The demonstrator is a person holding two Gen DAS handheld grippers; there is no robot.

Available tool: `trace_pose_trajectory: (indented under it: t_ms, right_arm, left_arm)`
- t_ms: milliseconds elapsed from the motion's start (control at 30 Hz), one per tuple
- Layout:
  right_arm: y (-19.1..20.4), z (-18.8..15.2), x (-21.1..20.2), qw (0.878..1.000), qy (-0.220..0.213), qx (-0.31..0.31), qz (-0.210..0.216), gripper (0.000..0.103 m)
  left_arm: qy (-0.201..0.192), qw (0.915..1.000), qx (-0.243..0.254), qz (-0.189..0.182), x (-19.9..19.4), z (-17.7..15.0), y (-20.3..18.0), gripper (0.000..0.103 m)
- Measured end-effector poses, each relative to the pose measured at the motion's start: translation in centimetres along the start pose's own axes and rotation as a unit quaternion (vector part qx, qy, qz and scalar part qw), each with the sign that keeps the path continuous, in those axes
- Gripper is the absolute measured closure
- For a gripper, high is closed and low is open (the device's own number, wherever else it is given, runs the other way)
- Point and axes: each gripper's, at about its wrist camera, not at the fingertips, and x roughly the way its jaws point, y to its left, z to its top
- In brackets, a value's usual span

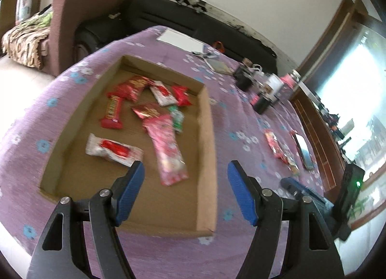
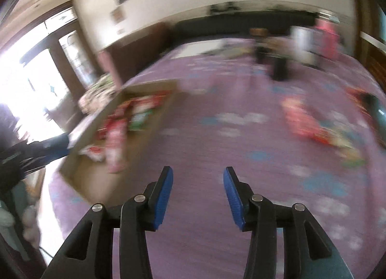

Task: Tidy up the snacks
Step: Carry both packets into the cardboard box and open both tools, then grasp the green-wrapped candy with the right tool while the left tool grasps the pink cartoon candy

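Note:
A shallow cardboard box lies on the purple flowered tablecloth and holds several snack packets, among them a long pink packet and a white and red one. My left gripper is open and empty above the box's near right part. A few loose snack packets lie on the cloth right of the box. In the blurred right wrist view the box is at left and the loose packets at right. My right gripper is open and empty above bare cloth between them.
A phone lies beside the loose packets. Dark bottles and jars stand at the table's far right. White paper and scissors lie at the far edge. A black sofa and a mauve armchair stand behind the table.

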Motion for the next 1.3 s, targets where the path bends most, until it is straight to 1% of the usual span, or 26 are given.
trace_pose_trajectory:
  t_ms: [67, 167, 233, 300, 433, 667, 800, 933, 1067, 1133, 1200, 1233, 1300]
  right_arm:
    - [-4.0, -0.2, -1.3, 0.999, -0.005, 0.036, -0.032, 0.057]
    - [-9.6, -0.5, -3.1, 0.993, -0.014, 0.095, -0.064, 0.057]
    - [-12.3, -0.7, -4.3, 0.989, -0.023, 0.119, -0.086, 0.055]
    - [-14.1, -0.6, -5.0, 0.985, -0.031, 0.132, -0.103, 0.055]
    - [-15.6, 0.2, -4.3, 0.984, -0.033, 0.140, -0.109, 0.055]
    - [-16.3, 1.8, -1.8, 0.982, -0.038, 0.152, -0.107, 0.055]
    - [-16.8, 2.7, -0.7, 0.980, -0.033, 0.146, -0.128, 0.055]
    - [-16.8, 2.1, 0.2, 0.984, -0.022, 0.132, -0.122, 0.055]
    - [-16.7, 1.7, 1.2, 0.985, -0.018, 0.118, -0.121, 0.056]
    - [-17.2, 1.6, 1.6, 0.986, -0.010, 0.123, -0.112, 0.062]
    - [-17.7, 1.6, 1.7, 0.986, -0.010, 0.132, -0.096, 0.071]
    - [-18.0, 1.5, 1.7, 0.986, -0.009, 0.138, -0.089, 0.071]
    - [-18.3, 1.4, 1.6, 0.986, -0.011, 0.147, -0.081, 0.074]
  left_arm:
    - [0.010, 0.9999, 0.008, -0.009, 0.5, -0.4, -1.1, 0.032]
    - [0.023, 0.9993, 0.017, -0.024, 1.2, -0.9, -2.4, 0.032]
    - [0.033, 0.9986, 0.028, -0.030, 1.6, -1.3, -3.3, 0.032]
    - [0.041, 0.9980, 0.036, -0.033, 1.9, -1.7, -3.9, 0.032]
    - [0.052, 0.9972, 0.046, -0.030, 2.2, -2.3, -4.6, 0.032]
    - [0.059, 0.9968, 0.050, -0.019, 2.4, -2.6, -5.0, 0.032]
    - [0.065, 0.9961, 0.054, -0.025, 2.5, -2.5, -5.7, 0.032]
    - [0.067, 0.9945, 0.074, -0.029, 3.0, -1.8, -7.9, 0.032]
    - [0.084, 0.9912, 0.093, -0.043, 5.2, -0.9, -11.1, 0.032]
    - [0.096, 0.9892, 0.098, -0.053, 6.9, -0.3, -13.0, 0.032]
    - [0.103, 0.9877, 0.104, -0.055, 8.7, 0.3, -14.8, 0.032]
    - [0.106, 0.9870, 0.107, -0.057, 9.8, 0.7, -15.8, 0.032]
    - [0.114, 0.9859, 0.105, -0.062, 11.7, 1.3, -17.3, 0.032]
